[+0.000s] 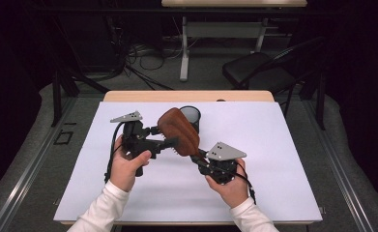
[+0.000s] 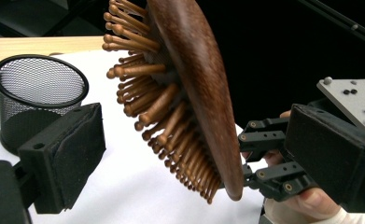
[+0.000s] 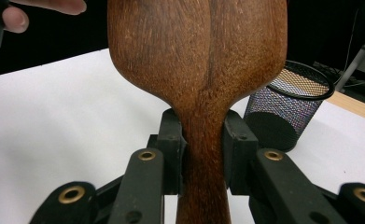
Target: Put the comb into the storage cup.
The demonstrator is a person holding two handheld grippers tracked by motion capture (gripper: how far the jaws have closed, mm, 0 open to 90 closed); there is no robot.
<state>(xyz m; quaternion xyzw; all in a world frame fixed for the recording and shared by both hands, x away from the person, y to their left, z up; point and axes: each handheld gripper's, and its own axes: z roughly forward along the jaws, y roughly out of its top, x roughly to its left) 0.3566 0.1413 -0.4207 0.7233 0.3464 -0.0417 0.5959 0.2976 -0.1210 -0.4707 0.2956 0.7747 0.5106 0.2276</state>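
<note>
The right gripper [image 1: 199, 157] had its fingers [image 3: 173, 149] clenched on the handle of a wooden hairbrush [image 1: 179, 130], one pad pressed to each side of the neck just below the head. The hairbrush was held up off the white table [image 1: 273, 159], its head tilted away from the person and leaning toward a black mesh cup [image 1: 190, 116] that stood upright on the table just behind it. In the high view the head overlapped the cup's near wall, though whether the two touched could not be told from that angle.

The left gripper [image 1: 169, 136] came at the hairbrush from the left, on its bristle side. Its fingers [image 2: 68, 156] stood released and wide apart: one sat on the bristle side of the head, in front of the cup, and the other on the smooth back, with clear space between each pad and the wood. The wooden bristles [image 2: 157, 107] pointed down and toward the cup. The right hand [image 1: 232, 186] showed past the hairbrush's lower edge in the left gripper view, wrapped around its gripper.
</note>
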